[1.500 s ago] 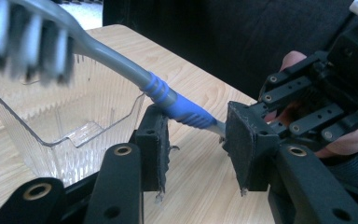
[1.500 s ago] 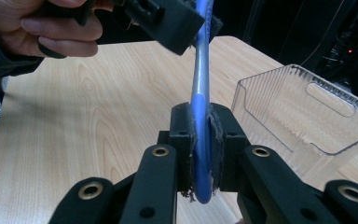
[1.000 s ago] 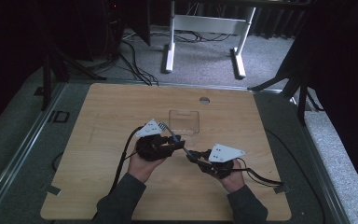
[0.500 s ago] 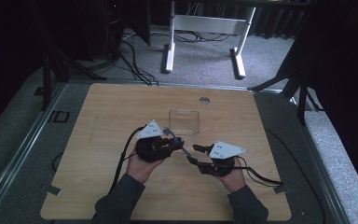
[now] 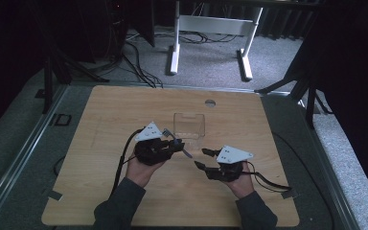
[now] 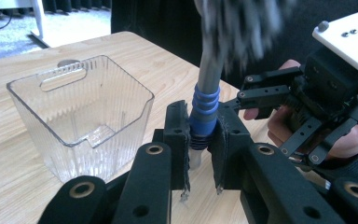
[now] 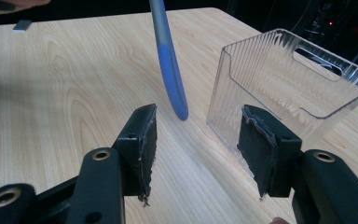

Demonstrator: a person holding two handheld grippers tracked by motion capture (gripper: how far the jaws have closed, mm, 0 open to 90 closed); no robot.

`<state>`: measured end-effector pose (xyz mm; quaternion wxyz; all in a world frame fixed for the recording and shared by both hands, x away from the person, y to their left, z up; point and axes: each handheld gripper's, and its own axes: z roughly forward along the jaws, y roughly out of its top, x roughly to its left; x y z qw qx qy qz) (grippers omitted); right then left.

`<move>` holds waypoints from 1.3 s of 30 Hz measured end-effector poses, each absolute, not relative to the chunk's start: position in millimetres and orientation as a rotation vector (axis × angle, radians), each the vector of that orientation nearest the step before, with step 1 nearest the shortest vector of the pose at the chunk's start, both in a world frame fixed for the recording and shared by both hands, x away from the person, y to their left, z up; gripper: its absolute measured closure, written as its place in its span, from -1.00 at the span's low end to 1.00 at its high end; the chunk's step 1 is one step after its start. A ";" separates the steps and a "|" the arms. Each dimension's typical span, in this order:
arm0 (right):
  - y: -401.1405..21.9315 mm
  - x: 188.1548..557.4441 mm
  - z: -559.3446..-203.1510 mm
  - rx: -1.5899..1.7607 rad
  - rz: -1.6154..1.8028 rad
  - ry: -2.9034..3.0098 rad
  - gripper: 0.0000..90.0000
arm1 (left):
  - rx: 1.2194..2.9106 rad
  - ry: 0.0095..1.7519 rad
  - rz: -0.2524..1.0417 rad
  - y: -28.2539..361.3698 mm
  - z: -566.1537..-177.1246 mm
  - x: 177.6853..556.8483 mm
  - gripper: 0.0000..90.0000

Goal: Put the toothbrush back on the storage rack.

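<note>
Between the padded jaws of the left gripper (image 6: 200, 156) stands a brush-like utensil (image 6: 209, 88): a grey shaft with a ribbed blue grip collar at the clamping point and a pale stub below it; its upper end is a grey, bristly mass, blurred in the left gripper view, so the head cannot be identified with certainty; both jaws press against the blue collar, closed firmly on it. From the right gripper view the same utensil (image 7: 168, 56) shows a grey stem passing into a smooth blue handle end, hanging tilted just above the tabletop and touching nothing there. On the high view it (image 5: 177, 142) projects from the left gripper (image 5: 175, 143) toward the right gripper (image 5: 202, 158), near the centre of the table. A clear ribbed plastic bin (image 5: 189, 125), open-topped with a slot handle in one wall, stands upright just beyond both grippers; it is apart from the utensil. The right gripper (image 7: 196, 149) has its jaws spread wide with nothing between them; the utensil's blue tip lies ahead of the gap, not within it. Each gripper is held by a hand, sleeved forearms entering from the near edge of the light wooden table (image 5: 124, 110).
</note>
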<state>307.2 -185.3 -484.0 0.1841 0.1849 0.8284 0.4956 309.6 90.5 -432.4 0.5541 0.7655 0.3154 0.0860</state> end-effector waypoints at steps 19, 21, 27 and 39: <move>-189.7 305.5 -496.7 0.551 1.317 2.377 0.00 | 1.788 0.761 0.237 97.7 -425.8 311.0 0.74; -189.7 305.2 -498.1 0.549 1.316 2.384 0.00 | 1.787 0.761 0.239 97.7 -424.8 311.1 0.74; -191.3 304.7 -500.8 0.558 1.316 2.389 0.00 | 1.783 0.763 0.246 97.5 -422.8 312.1 0.74; -192.6 303.3 -506.6 0.573 1.315 2.402 0.01 | 1.776 0.762 0.261 96.4 -415.5 313.7 0.74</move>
